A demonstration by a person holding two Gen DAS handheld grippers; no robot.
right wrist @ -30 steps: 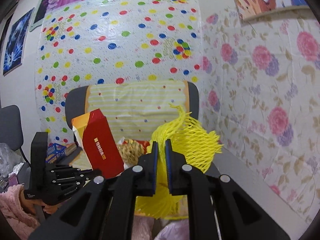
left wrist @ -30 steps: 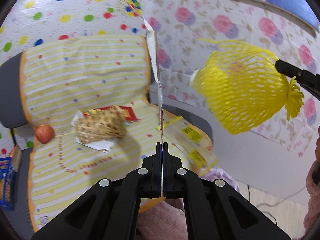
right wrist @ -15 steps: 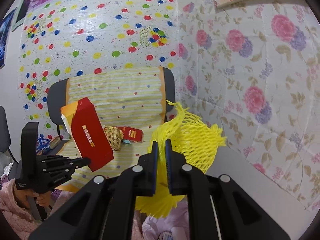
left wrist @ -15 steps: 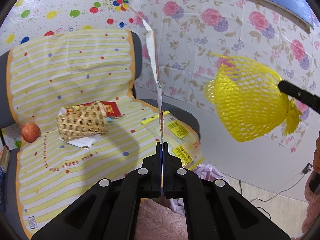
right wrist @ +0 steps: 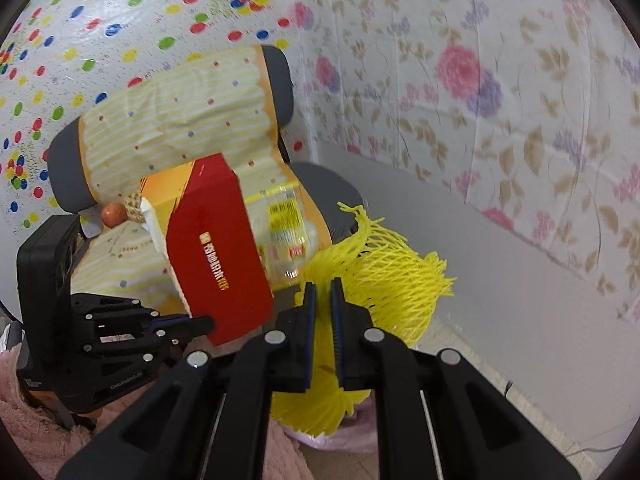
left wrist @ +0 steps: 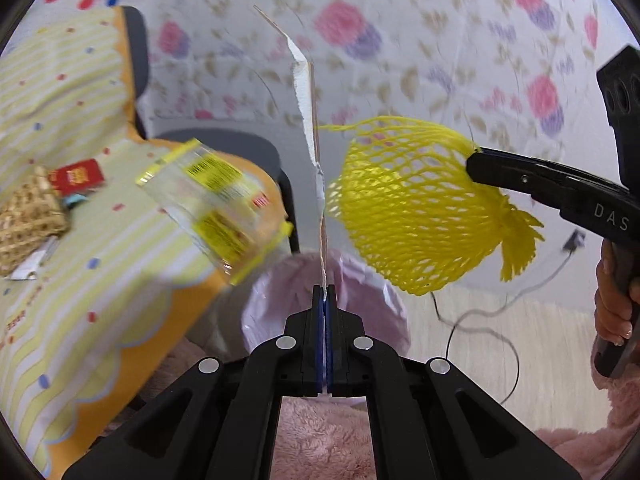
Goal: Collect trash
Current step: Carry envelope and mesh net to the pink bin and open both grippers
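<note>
Left wrist view: the left gripper [left wrist: 324,294] jaws pinch a thin, stiff red carton [right wrist: 218,246] by its torn edge above the pink-lined bin [left wrist: 394,312]; right gripper [right wrist: 323,292] jaws nip the yellow mesh net [left wrist: 416,208] — light, floppy, best held at its bunched neck

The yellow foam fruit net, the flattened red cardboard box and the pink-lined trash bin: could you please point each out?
yellow foam fruit net [left wrist: 416,216], left wrist view, middle of the mesh.
flattened red cardboard box [right wrist: 220,248], right wrist view, red printed face.
pink-lined trash bin [left wrist: 384,300], left wrist view, liner rim.
</note>
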